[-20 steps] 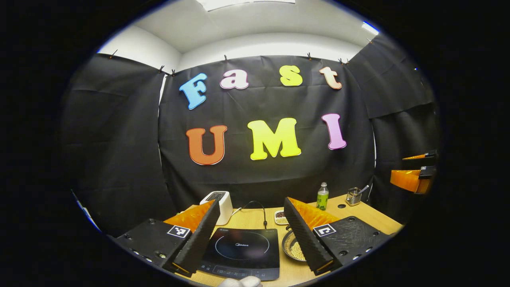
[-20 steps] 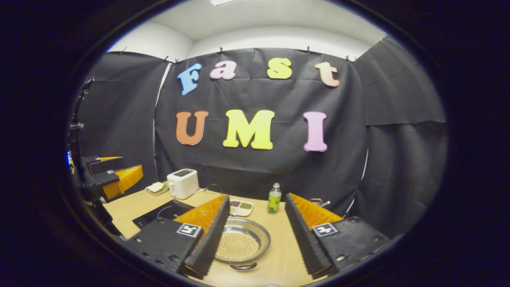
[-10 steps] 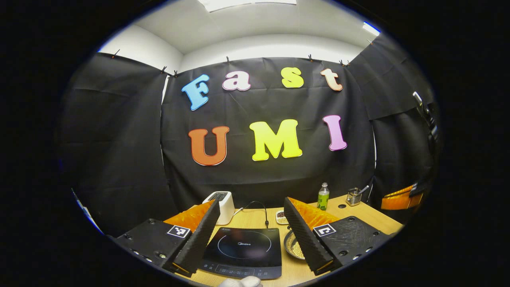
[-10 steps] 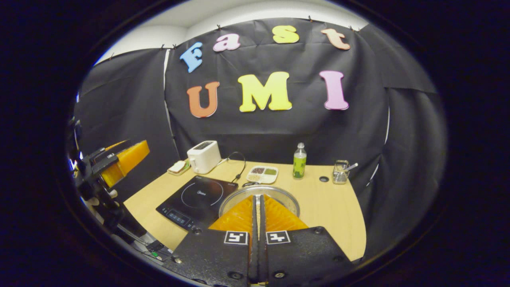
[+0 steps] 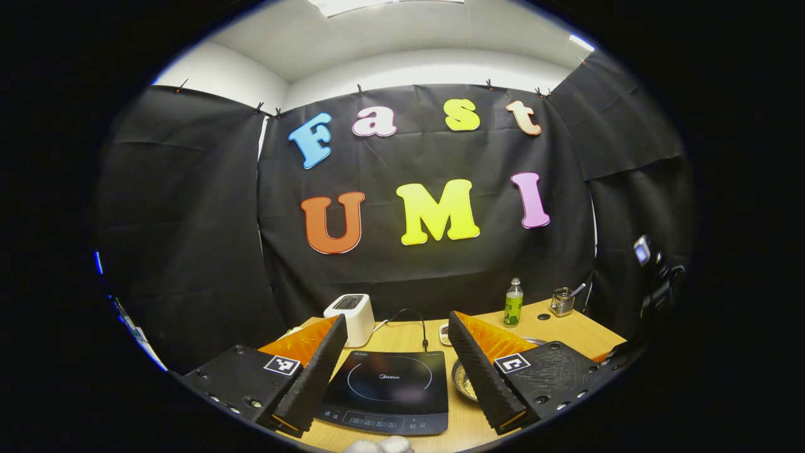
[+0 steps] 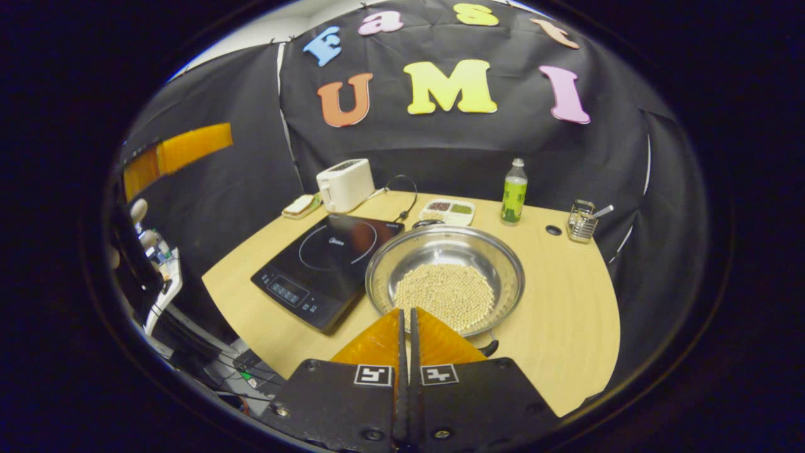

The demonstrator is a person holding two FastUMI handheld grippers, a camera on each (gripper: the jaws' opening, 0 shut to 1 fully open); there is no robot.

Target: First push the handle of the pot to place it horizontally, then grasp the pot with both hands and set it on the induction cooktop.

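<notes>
A steel pot (image 6: pixel 446 277) holding pale beans stands on the wooden table, right of the black induction cooktop (image 6: pixel 327 258). Its dark handle (image 6: pixel 488 346) sticks out at the near rim. My right gripper (image 6: pixel 405 311) is shut with nothing between its fingers; its tips hover at the pot's near rim, just left of the handle. My left gripper (image 5: pixel 397 316) is open above the near edge of the cooktop (image 5: pixel 387 390), with a sliver of the pot (image 5: pixel 462 382) beside its right finger. The left gripper (image 6: pixel 176 148) also shows at far left in the right gripper view.
A white toaster (image 6: pixel 344 184), a plate with bread (image 6: pixel 300 206), a divided tray (image 6: pixel 446 211), a green bottle (image 6: pixel 514 192) and a small holder (image 6: pixel 582 220) line the table's back. A black cable (image 6: pixel 402 189) runs behind the cooktop.
My right gripper went from open to shut, then rose and tipped down so the whole pot shows. The left gripper has barely moved.
</notes>
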